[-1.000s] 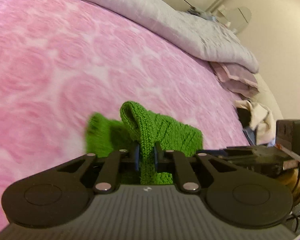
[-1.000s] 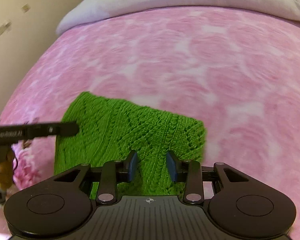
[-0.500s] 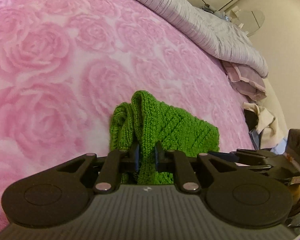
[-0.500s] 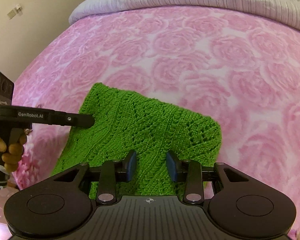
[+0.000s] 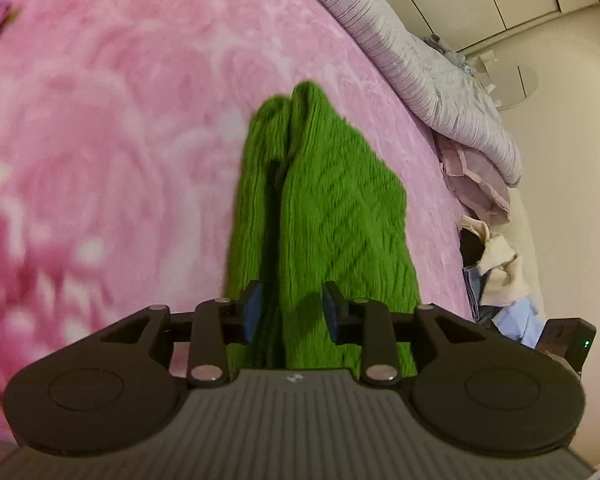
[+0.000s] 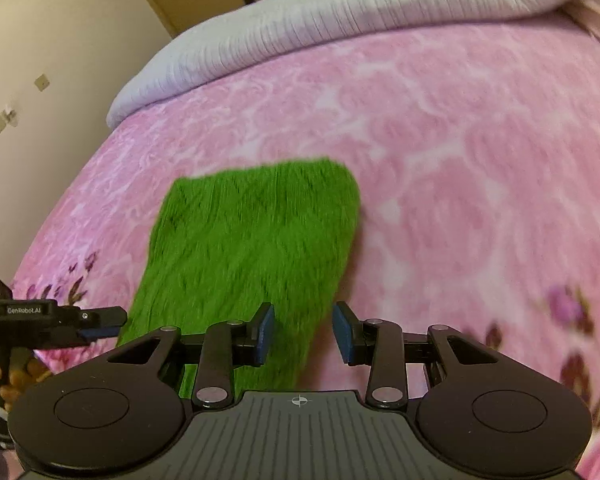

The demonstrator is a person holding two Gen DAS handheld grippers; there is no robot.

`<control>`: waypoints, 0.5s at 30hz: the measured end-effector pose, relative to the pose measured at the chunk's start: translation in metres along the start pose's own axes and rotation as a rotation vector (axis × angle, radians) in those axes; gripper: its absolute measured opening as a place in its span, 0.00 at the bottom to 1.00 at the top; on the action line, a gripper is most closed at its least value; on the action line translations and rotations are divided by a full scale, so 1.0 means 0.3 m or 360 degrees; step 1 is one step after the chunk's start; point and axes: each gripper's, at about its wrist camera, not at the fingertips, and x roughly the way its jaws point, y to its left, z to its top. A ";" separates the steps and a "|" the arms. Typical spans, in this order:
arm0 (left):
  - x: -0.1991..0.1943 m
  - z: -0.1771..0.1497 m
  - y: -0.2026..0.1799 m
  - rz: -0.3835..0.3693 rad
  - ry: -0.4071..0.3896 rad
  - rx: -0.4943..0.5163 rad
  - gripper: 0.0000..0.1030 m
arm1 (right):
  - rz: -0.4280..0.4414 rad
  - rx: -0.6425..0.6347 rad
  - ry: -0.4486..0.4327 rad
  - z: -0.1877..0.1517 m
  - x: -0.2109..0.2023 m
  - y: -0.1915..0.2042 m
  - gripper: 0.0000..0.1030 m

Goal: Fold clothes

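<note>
A folded green knit garment (image 5: 320,216) lies on the pink rose-patterned bedspread (image 5: 100,140). My left gripper (image 5: 292,314) hovers over its near end. Its jaws are opening, and the raised fold sits loosely between the blue pads without being pressed. In the right wrist view the garment (image 6: 252,248) spreads out flat and is blurred by motion. My right gripper (image 6: 302,332) stands open over its near right edge, with the cloth under the left pad only. The left gripper (image 6: 108,320) shows at the garment's left edge, with a person's fingers (image 6: 16,384) below it.
A grey striped quilt (image 6: 340,28) runs along the far side of the bed. Pink folded cloth (image 5: 476,184) and a heap of beige and blue clothes (image 5: 500,276) lie beyond the bed's right edge. A cream wall (image 6: 40,40) borders the left.
My left jaws have parted and released the green fold they pinched. Both grippers have drawn back toward the garment's near end, and the garment now lies longer and flatter on the bed.
</note>
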 end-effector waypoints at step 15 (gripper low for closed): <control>-0.023 -0.076 0.025 0.0068 -0.0142 0.0011 0.05 | -0.0163 -0.0287 0.0133 -0.070 0.113 0.180 0.33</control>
